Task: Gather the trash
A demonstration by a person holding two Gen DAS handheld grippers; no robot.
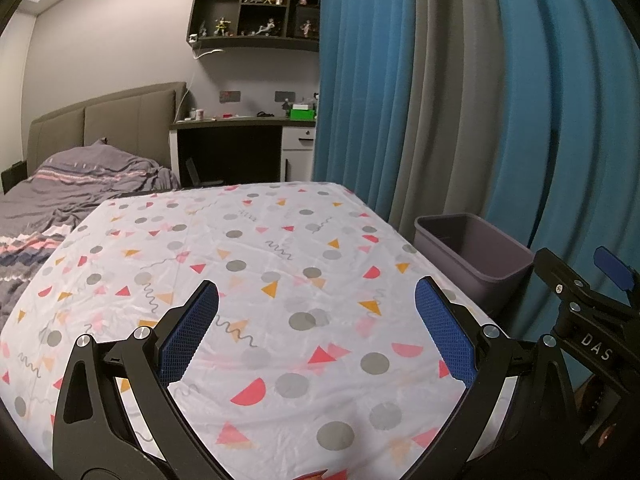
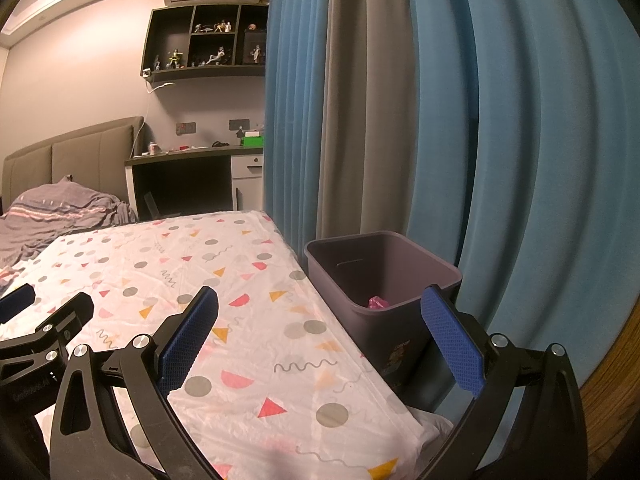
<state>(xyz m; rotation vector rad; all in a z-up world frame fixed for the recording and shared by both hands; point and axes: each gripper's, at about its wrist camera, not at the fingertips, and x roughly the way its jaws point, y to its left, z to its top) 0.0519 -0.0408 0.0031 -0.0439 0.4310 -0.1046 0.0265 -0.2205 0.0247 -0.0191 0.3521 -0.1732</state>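
Observation:
A grey-purple trash bin point(image 2: 384, 276) stands on the floor at the table's right edge, also in the left wrist view point(image 1: 476, 252). A pink crumpled piece of trash point(image 2: 378, 303) lies at its bottom. My left gripper point(image 1: 318, 312) is open and empty above the patterned tablecloth point(image 1: 260, 264). My right gripper point(image 2: 320, 320) is open and empty over the table's right edge, just short of the bin. The right gripper shows at the right of the left wrist view point(image 1: 580, 284). The left gripper shows at the left of the right wrist view point(image 2: 44, 320).
Blue and grey curtains point(image 2: 440, 120) hang behind the bin. A bed with grey bedding point(image 1: 72, 188) lies left of the table. A desk point(image 1: 236, 136) and a wall shelf with figurines point(image 1: 256, 12) stand at the back.

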